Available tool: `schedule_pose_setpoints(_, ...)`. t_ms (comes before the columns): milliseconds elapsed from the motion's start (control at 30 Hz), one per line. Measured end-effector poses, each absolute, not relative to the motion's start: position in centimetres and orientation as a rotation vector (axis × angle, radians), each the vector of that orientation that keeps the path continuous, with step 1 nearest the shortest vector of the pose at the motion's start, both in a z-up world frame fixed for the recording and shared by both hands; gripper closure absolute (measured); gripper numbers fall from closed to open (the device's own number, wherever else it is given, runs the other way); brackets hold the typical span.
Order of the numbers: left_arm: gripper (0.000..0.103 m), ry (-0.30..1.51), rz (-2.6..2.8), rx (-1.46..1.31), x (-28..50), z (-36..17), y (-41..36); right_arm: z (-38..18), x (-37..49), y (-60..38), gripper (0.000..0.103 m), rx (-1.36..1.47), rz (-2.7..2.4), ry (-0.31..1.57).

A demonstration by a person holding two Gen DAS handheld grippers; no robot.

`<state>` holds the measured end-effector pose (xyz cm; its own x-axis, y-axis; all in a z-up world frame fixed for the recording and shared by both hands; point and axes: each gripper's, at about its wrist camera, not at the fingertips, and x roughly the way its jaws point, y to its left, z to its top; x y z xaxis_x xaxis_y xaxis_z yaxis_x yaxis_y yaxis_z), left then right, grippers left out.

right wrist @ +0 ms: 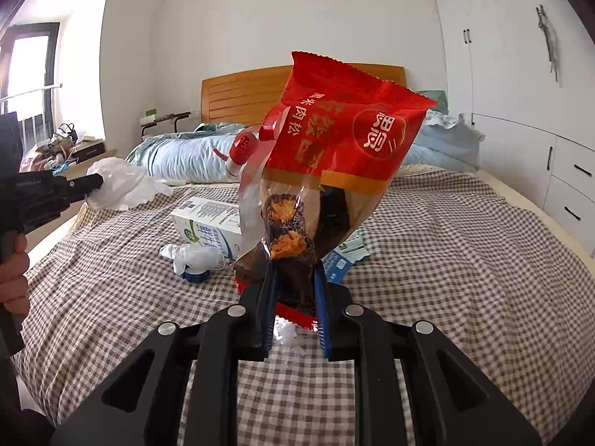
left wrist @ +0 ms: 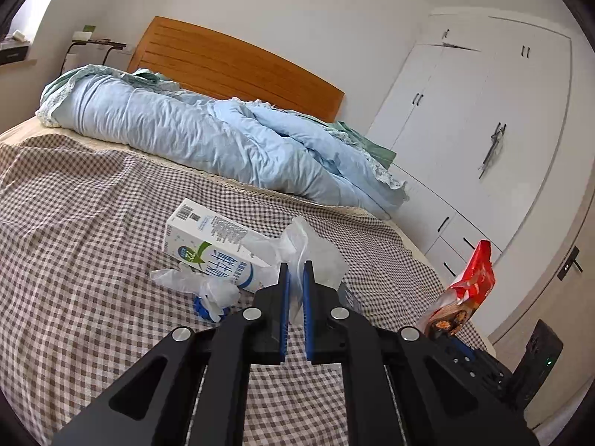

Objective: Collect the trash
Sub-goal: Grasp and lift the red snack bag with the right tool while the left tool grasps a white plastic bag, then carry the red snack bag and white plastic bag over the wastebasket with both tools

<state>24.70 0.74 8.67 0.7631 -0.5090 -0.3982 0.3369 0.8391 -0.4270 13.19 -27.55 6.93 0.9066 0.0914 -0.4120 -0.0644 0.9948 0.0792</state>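
My left gripper (left wrist: 296, 265) is shut on a thin white plastic bag (left wrist: 297, 245), lifted above the checked bedsheet (left wrist: 93, 260); the right wrist view shows that bag (right wrist: 119, 182) hanging from it at the left. My right gripper (right wrist: 295, 269) is shut on the lower end of a red snack bag (right wrist: 346, 130), which stands upright in front of the camera and also shows as the red snack bag (left wrist: 470, 286) at the right. A white milk carton (left wrist: 208, 238) lies on the bed beside a crumpled clear bottle with a blue cap (left wrist: 208, 297). A blue-white wrapper (right wrist: 346, 256) lies behind the snack bag.
A rumpled light-blue duvet (left wrist: 193, 130) fills the far half of the bed below a wooden headboard (left wrist: 238, 63). White wardrobe doors and drawers (left wrist: 465, 130) stand close along the bed's right side. A person's hand (right wrist: 13, 278) grips the left tool's handle.
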Motion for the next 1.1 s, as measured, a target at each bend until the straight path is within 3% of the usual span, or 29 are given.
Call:
schedule_pose_setpoints(567,0.099,0.522,-0.776,-0.106,15.2,9.7,-12.4,6.8,-6.0,-41.6,0.085,0.013,-0.292,0.522)
schedule_pose_setpoints(733,0.099,0.574,-0.925,-0.044,11.1,8.0,-18.3,4.1,-10.9,-44.7,0.085,0.006,-0.400,0.635)
schedule_pose_setpoints(1100,0.099,0.763,-1.081,0.103,6.0,0.4,-28.9,-7.3,-19.7,-51.8,0.085,0.176,-0.595,0.939)
